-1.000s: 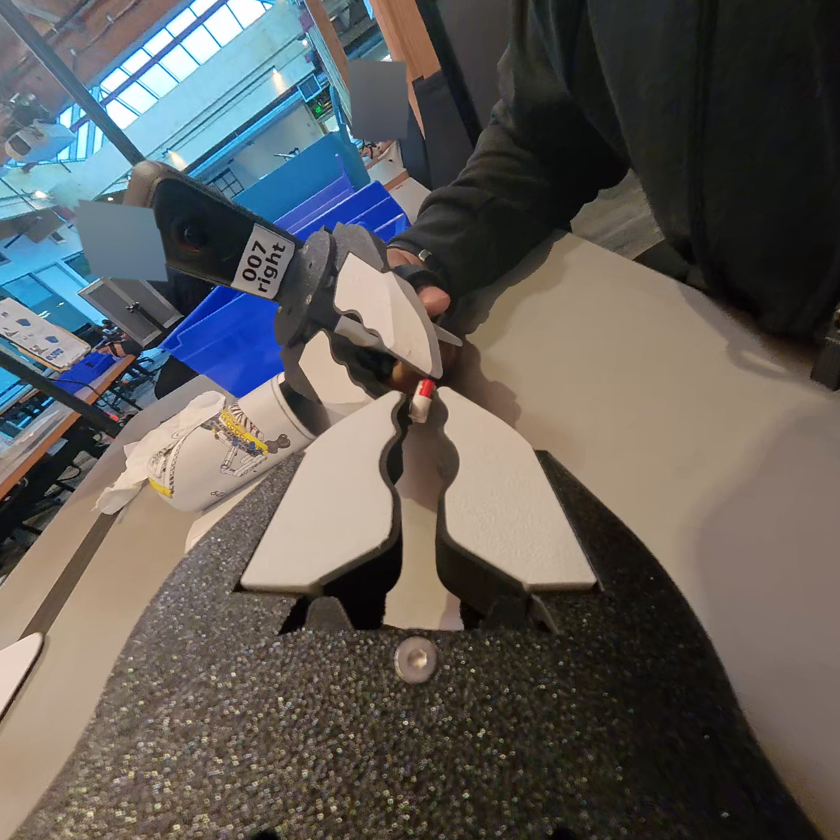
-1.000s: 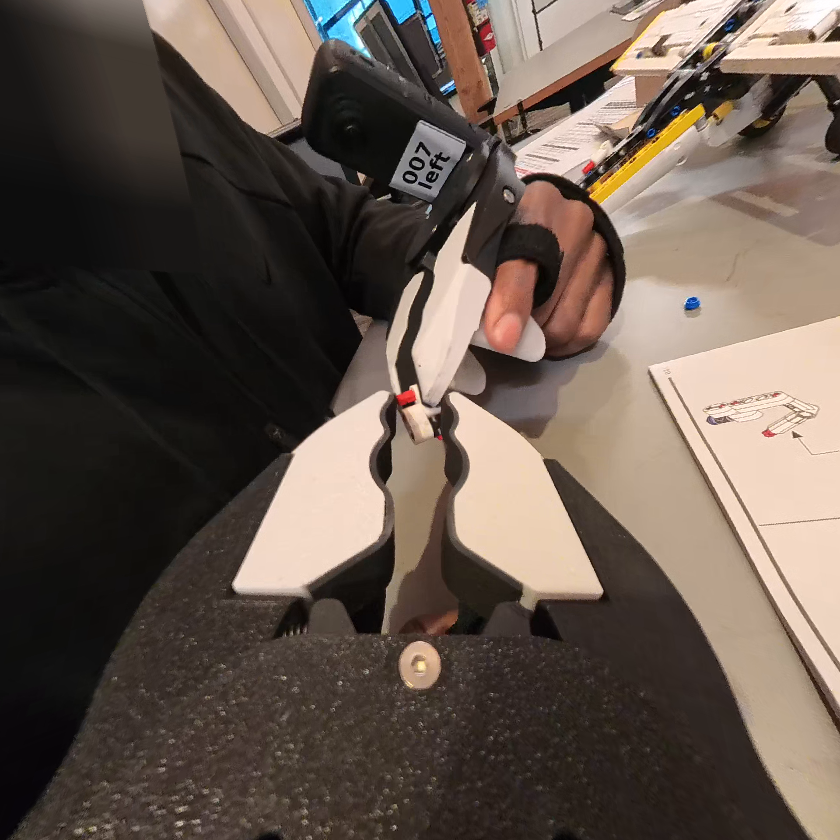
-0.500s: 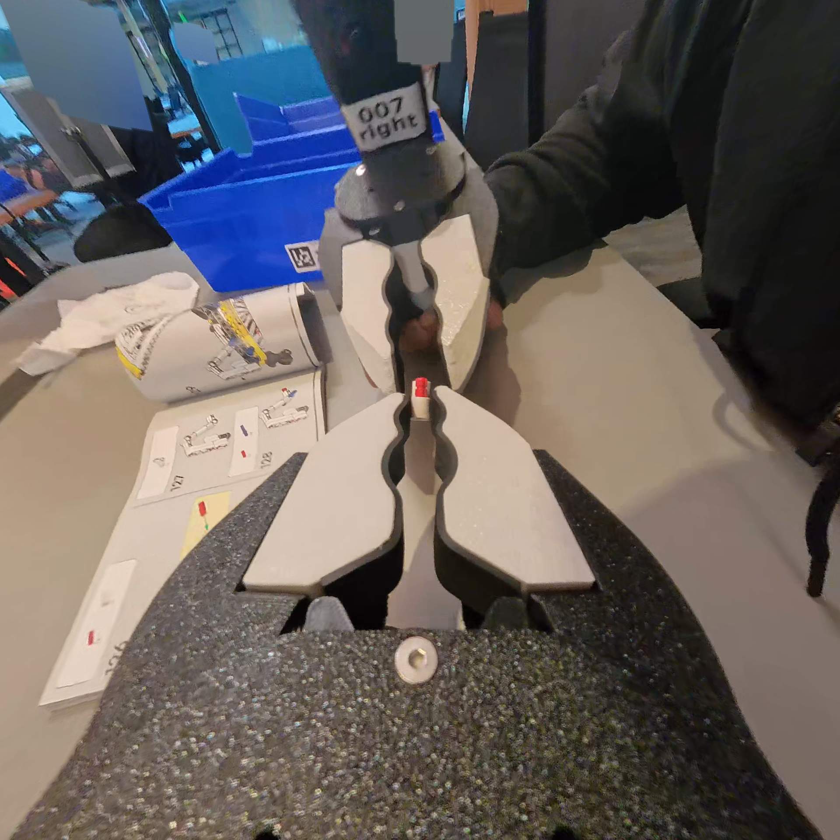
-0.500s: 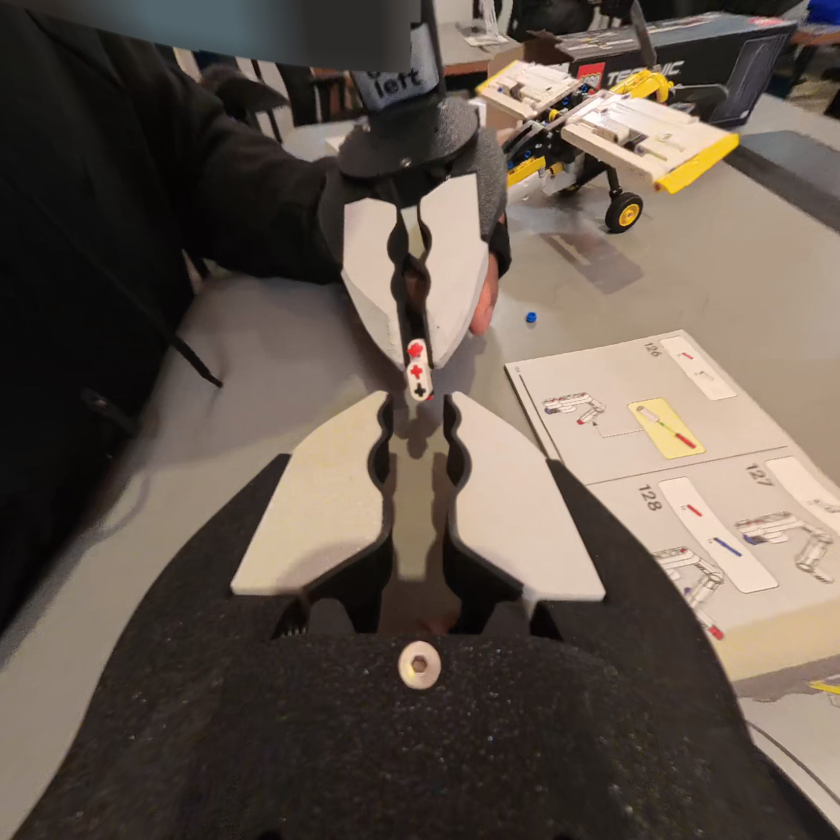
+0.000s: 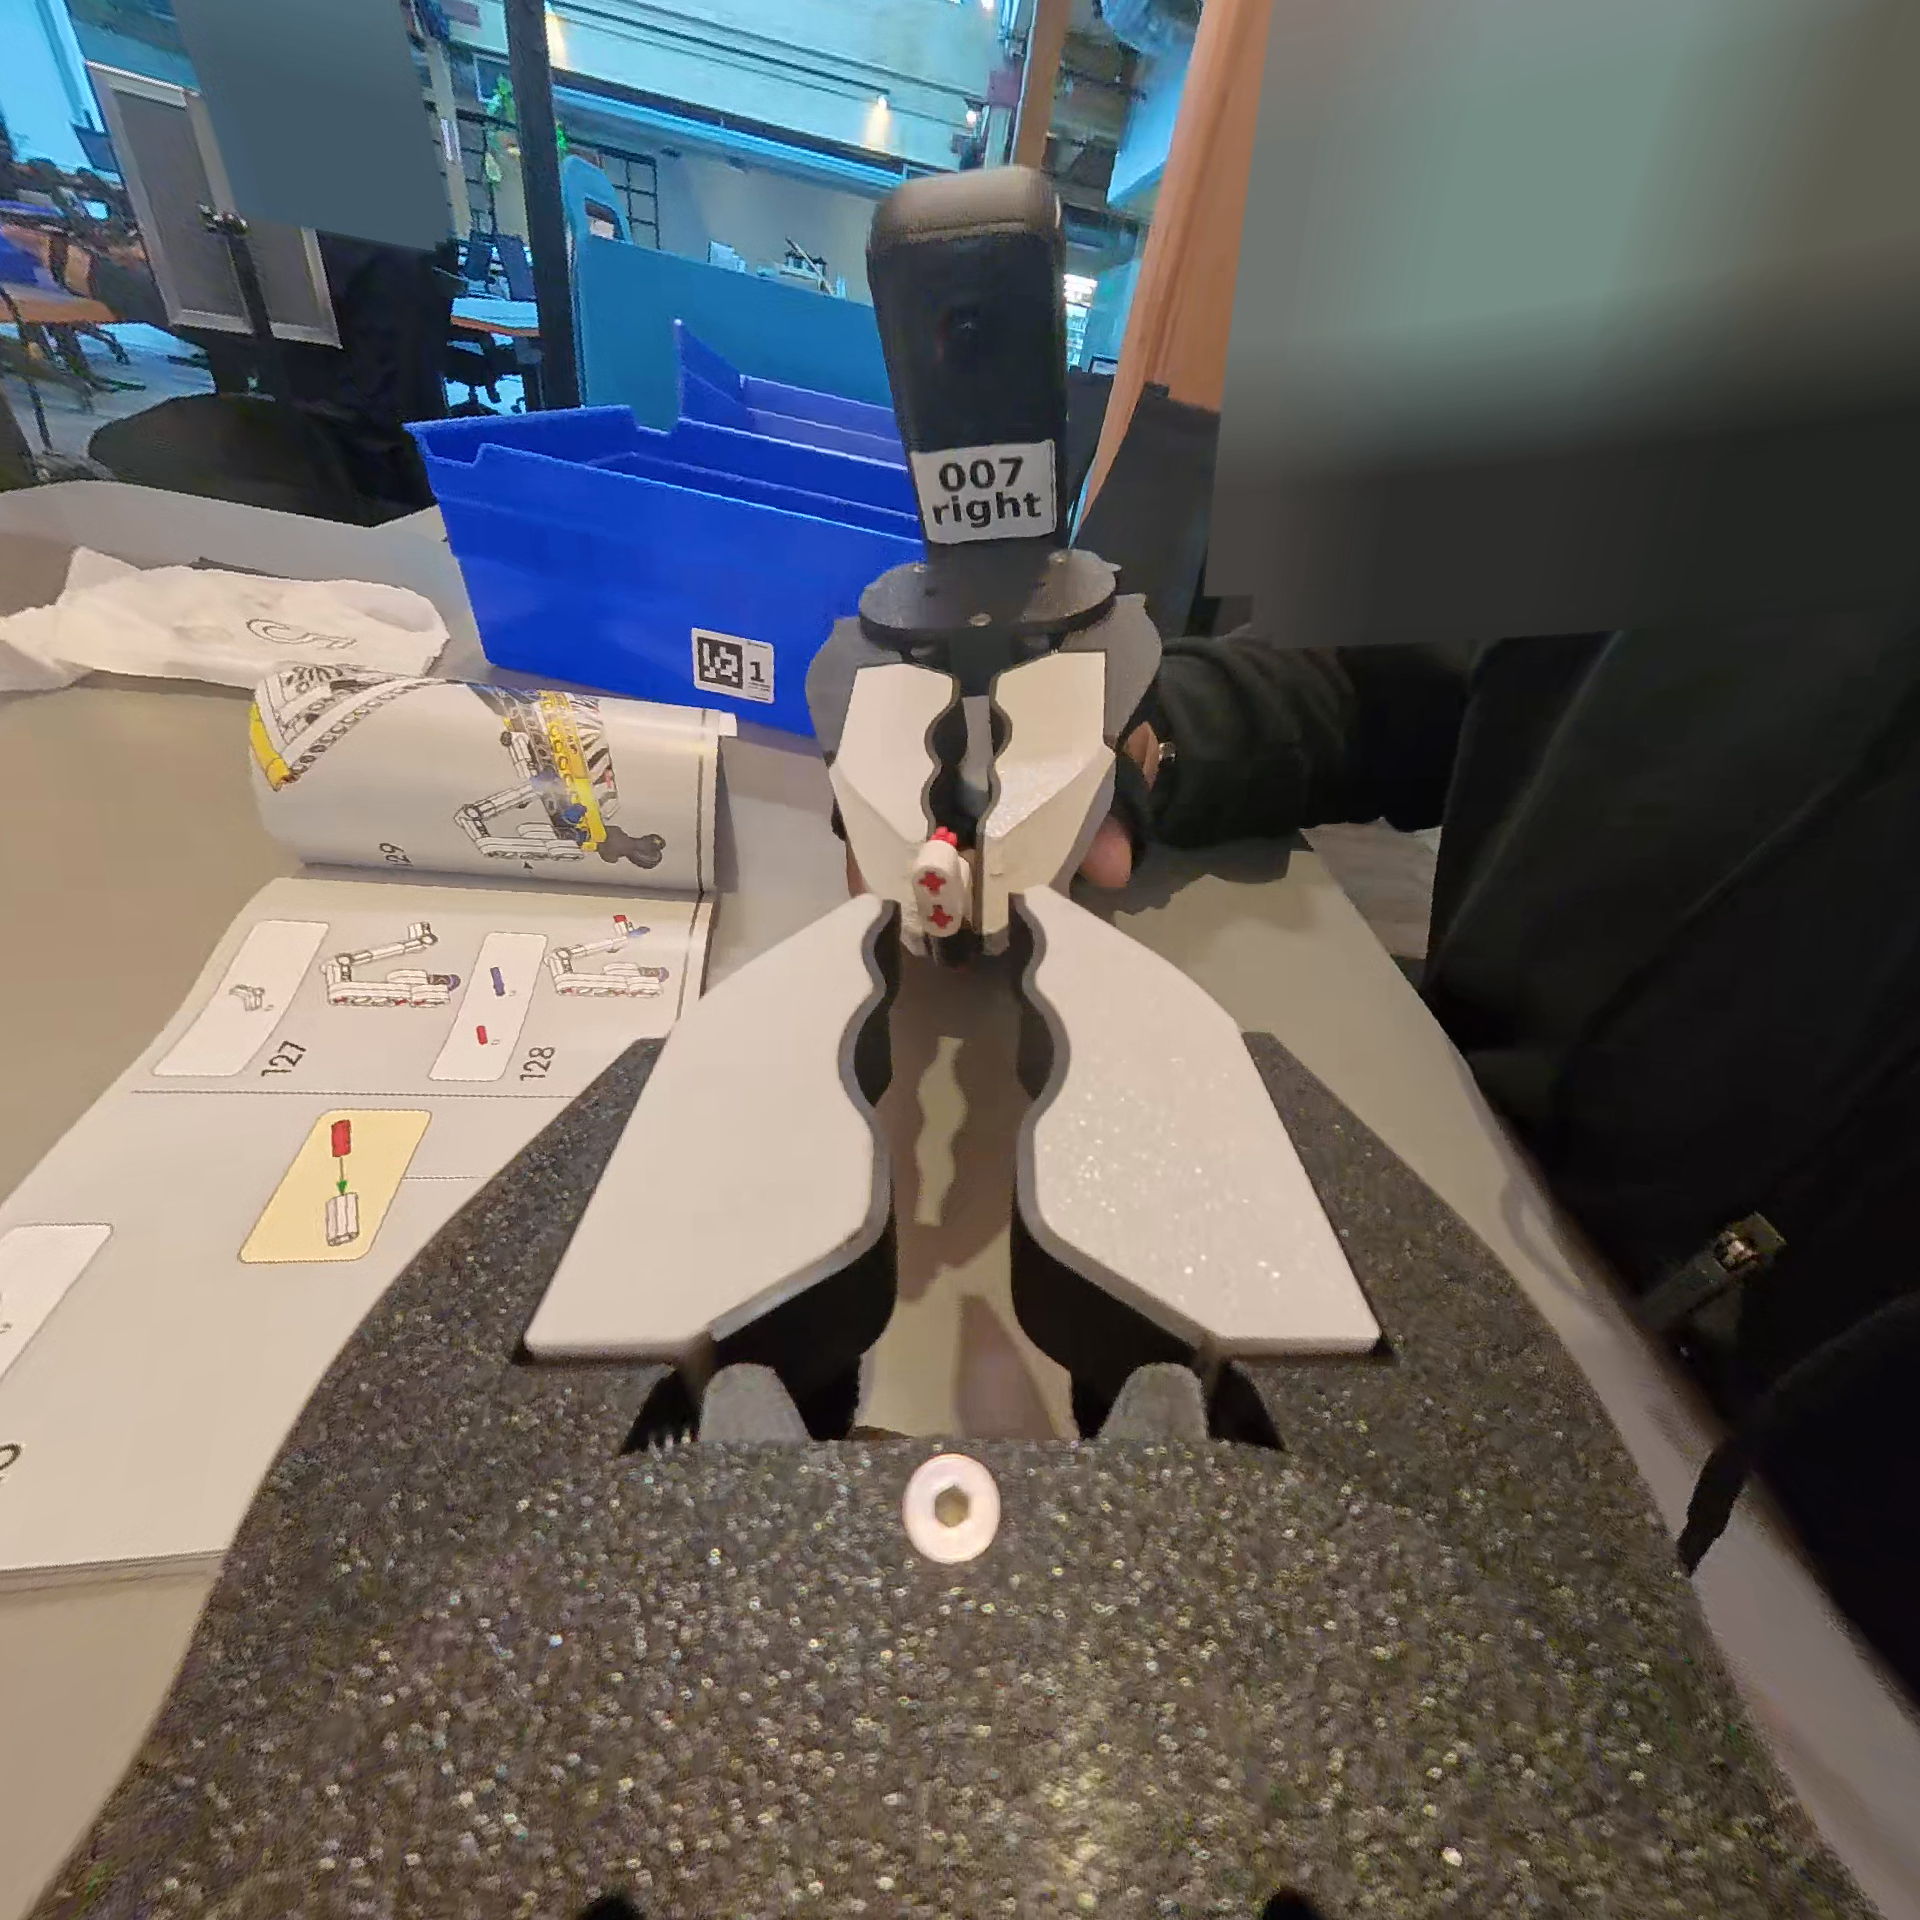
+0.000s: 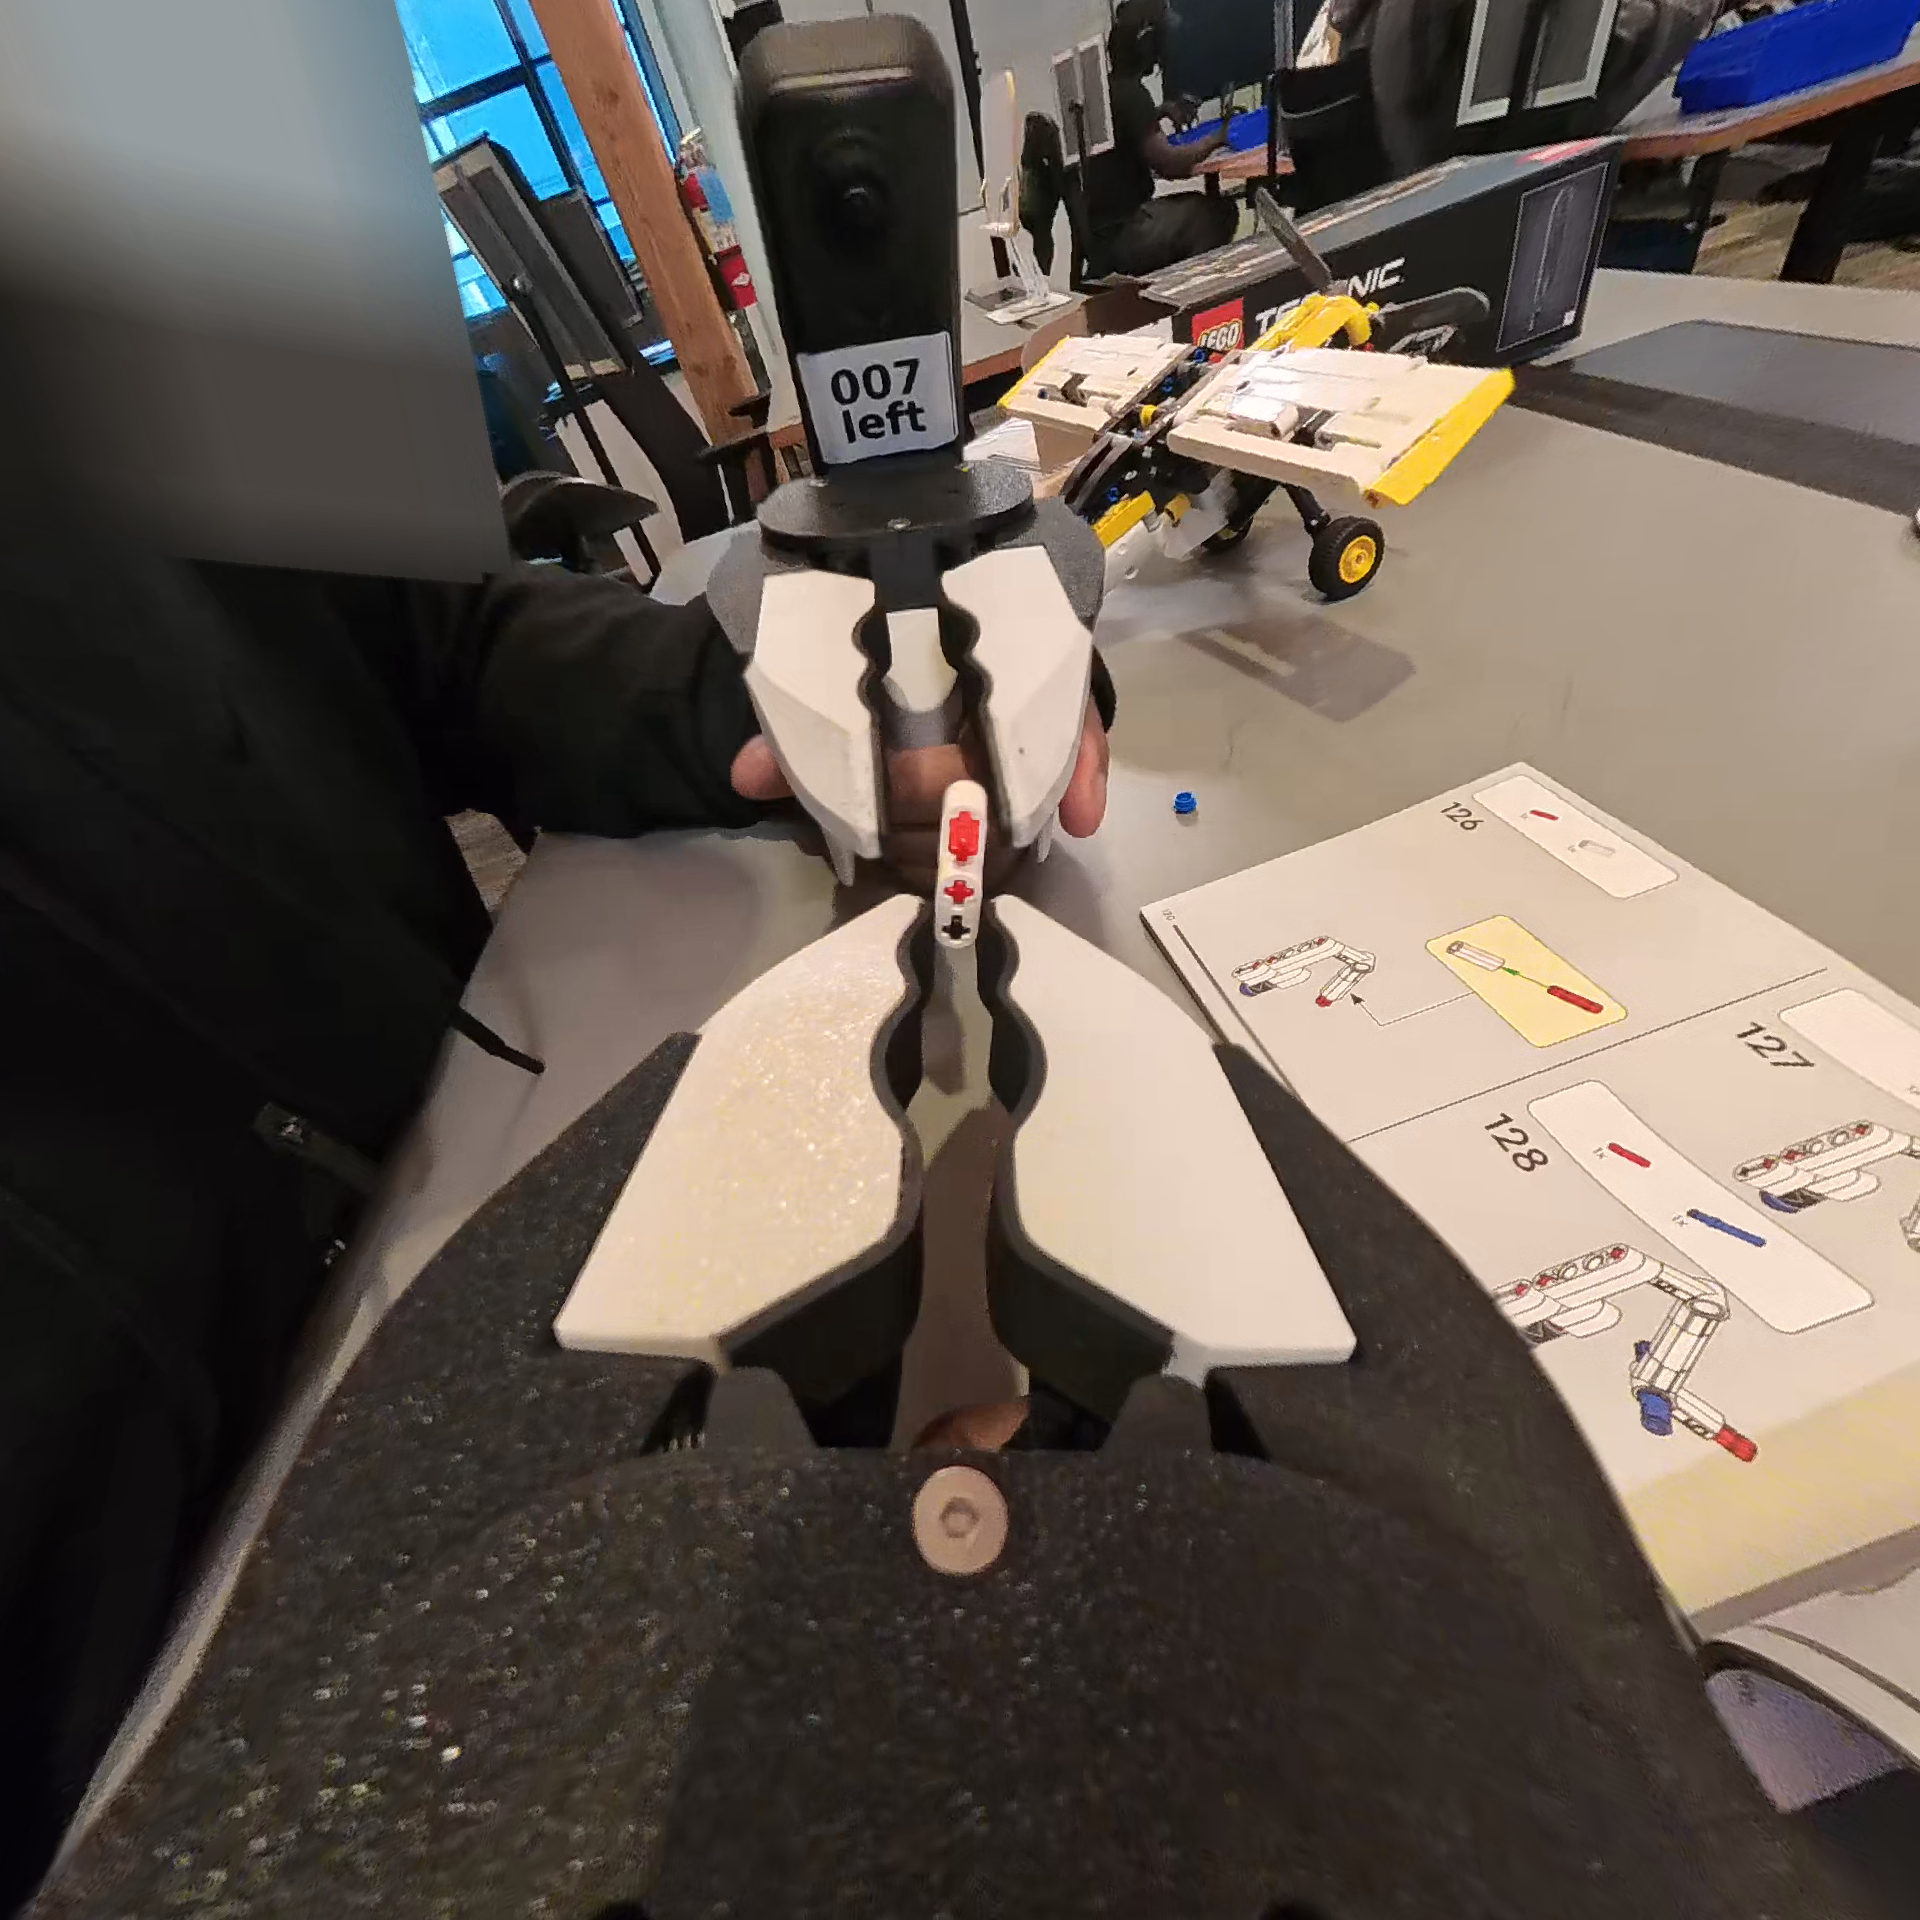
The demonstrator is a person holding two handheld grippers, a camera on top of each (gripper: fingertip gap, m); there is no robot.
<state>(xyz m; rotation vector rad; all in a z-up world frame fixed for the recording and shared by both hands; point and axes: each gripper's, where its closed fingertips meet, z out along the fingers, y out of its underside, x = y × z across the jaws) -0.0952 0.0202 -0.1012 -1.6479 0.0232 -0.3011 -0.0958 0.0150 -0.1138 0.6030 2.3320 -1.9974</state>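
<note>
Two tools meet tip to tip above the grey surface (image 6: 1558, 665): the right tool (image 6: 958, 914) pinches the white beam (image 6: 960, 883) with red pins, held upright, while the left tool (image 5: 951, 935) stands released beside it.

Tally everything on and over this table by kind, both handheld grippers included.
Grippers: 2 (left gripper, right gripper)
White beam with red pins: 1
Instruction booklet: 1
Toy plane: 1
Dark box: 1
Loose blue stud: 1
Blue bin stack: 1
White bag: 1
Total: 9
</note>
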